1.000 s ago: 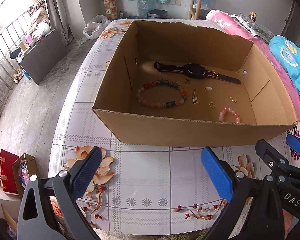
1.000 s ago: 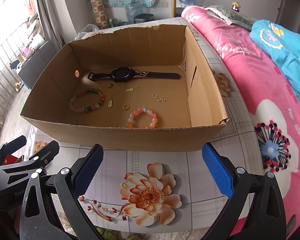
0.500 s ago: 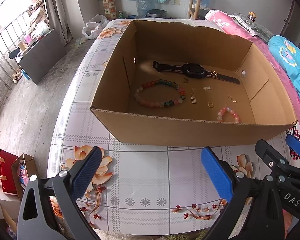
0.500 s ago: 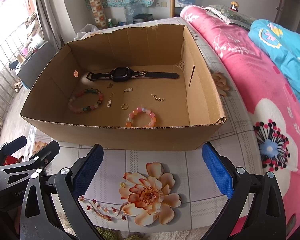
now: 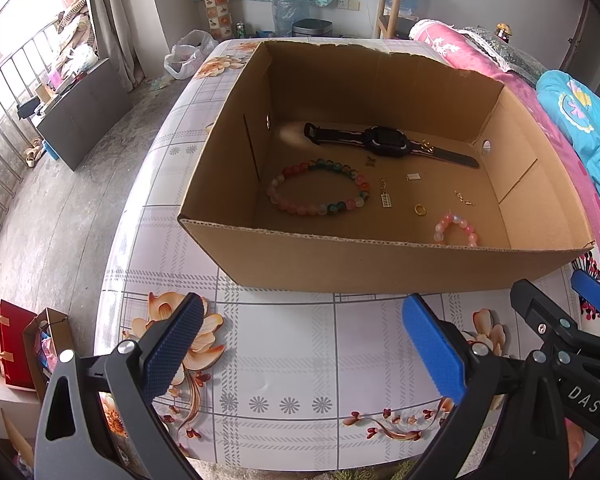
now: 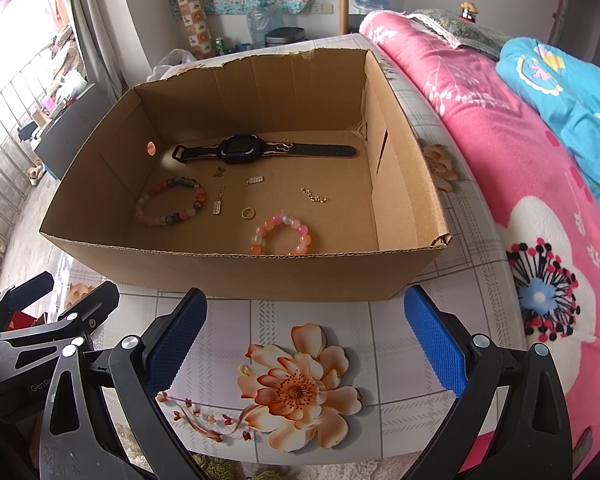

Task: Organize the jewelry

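Note:
An open cardboard box point(image 5: 380, 260) point(image 6: 236, 276) stands on a floral tablecloth. Inside lie a black watch point(image 5: 388, 146) point(image 6: 240, 149), a multicoloured bead bracelet point(image 5: 318, 192) point(image 6: 170, 202), a pink bead bracelet point(image 5: 456, 230) point(image 6: 281, 234), a gold ring point(image 5: 420, 210) point(image 6: 248, 213), a short gold chain point(image 5: 463, 198) point(image 6: 314, 196) and small gold charms point(image 5: 386, 196) point(image 6: 219, 202). My left gripper point(image 5: 300, 344) is open, in front of the box's near wall, holding nothing. My right gripper point(image 6: 304, 340) is open too, likewise empty and short of the box.
The table point(image 5: 284, 360) ends in a rounded edge on the left, with bare floor point(image 5: 40, 208) and gift bags point(image 5: 16, 344) below. A pink blanket point(image 6: 520, 168) and blue bedding point(image 6: 572, 92) lie right of the table. A bin and water bottle stand at the far wall.
Both views have drifted slightly, so the box sits a little further left in each. Both grippers stay open and the jewellery has not moved.

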Available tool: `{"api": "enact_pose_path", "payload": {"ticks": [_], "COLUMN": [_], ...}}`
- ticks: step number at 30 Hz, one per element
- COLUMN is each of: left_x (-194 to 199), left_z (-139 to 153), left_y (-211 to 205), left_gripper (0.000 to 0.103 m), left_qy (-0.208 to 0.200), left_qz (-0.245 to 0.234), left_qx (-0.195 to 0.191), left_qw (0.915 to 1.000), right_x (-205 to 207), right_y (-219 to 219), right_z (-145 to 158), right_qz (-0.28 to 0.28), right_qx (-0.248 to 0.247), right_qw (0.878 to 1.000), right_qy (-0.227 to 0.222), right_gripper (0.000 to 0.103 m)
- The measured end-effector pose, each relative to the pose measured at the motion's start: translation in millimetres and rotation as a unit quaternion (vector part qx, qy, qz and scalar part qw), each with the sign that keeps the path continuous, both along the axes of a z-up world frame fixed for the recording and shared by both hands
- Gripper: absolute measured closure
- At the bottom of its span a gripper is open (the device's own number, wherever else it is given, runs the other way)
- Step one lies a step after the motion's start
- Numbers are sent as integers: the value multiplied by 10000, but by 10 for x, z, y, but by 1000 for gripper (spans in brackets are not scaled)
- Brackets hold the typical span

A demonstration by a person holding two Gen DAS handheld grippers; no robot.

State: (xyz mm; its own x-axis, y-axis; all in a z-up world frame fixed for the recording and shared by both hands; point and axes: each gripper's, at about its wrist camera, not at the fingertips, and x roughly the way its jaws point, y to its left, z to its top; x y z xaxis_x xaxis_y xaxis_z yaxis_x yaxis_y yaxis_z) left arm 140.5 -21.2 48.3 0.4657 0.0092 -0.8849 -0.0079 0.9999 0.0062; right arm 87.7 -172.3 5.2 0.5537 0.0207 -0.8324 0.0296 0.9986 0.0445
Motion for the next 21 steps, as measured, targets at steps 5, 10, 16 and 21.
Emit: {"api": "enact_pose_path", "payload": {"ticks": [5,10,16,21], "left_x": [-1,2,3,5], "left_z": [4,6,10,13], "left_y": [0,-5,-17,-26], "left_gripper": [6,6,6,6], "left_qy": [-3,-2,-11,-10], "left_qz": [-4,-10,-14,-14], "left_qx": [0,-4,0,-3], "left_qw": [10000,10000,10000,10000], "right_x": [4,1,-3,4], "right_y": [-1,0,-9,-6], "right_z": [-6,-10,-13,-8], "right_qz": [5,-6,-6,-44], "right_qx": [-1,2,12,8], "right_qw": [10000,10000,10000,10000], "right_qy": [-3,-9,-12,-25], "right_gripper": [8,8,8,8]}}
